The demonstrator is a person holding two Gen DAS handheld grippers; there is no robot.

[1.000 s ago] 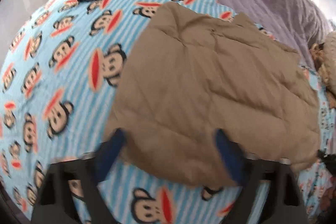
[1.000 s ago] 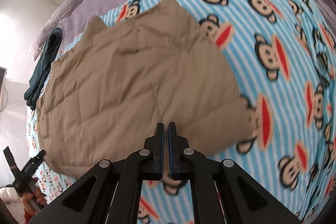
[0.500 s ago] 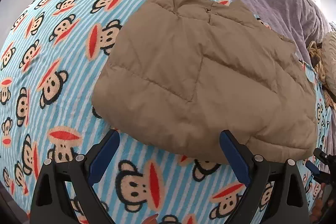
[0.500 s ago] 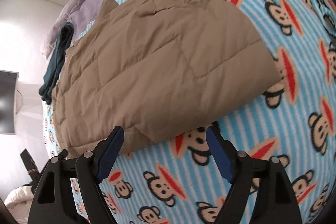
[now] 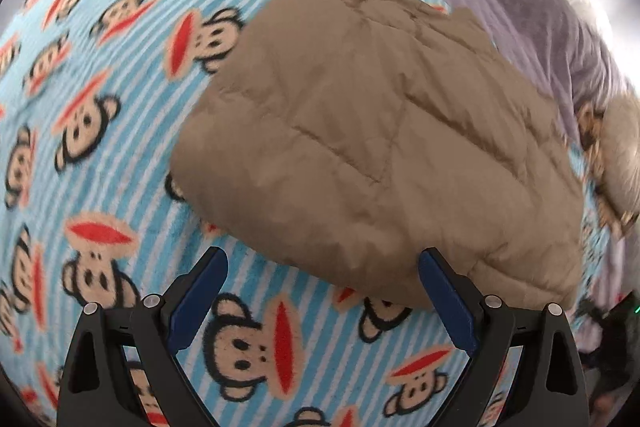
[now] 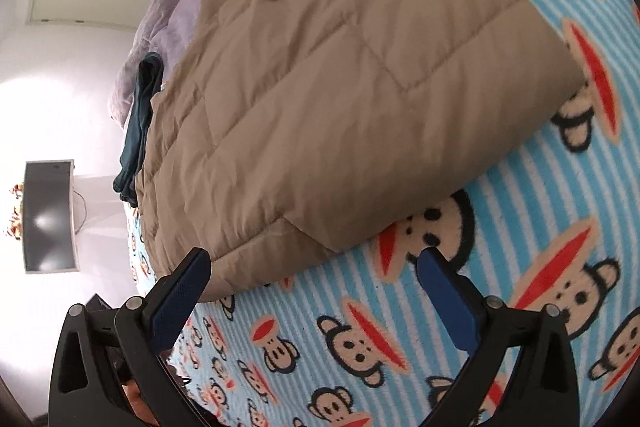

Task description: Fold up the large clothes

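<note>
Now your left gripper (image 5: pixel 320 259) stands spread and empty; the right gripper (image 6: pixel 314 255) has just been opening, nothing between its jaws. The tan jacket (image 5: pixel 372 139) lies folded on the monkey blanket (image 5: pixel 100 155). Catch both near corners evenly, gathering every layer.

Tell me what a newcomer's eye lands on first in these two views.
First comes the tan quilted jacket, folded and lying flat in the middle of the bed. Under it, the blue striped monkey-print blanket fills most of both views with its red-mouthed faces. At the bottom of each view a pair of tongs stands wide open and empty near the jacket's closest edge: the left tongs and the right tongs, whose jaws have just been opening.
</note>
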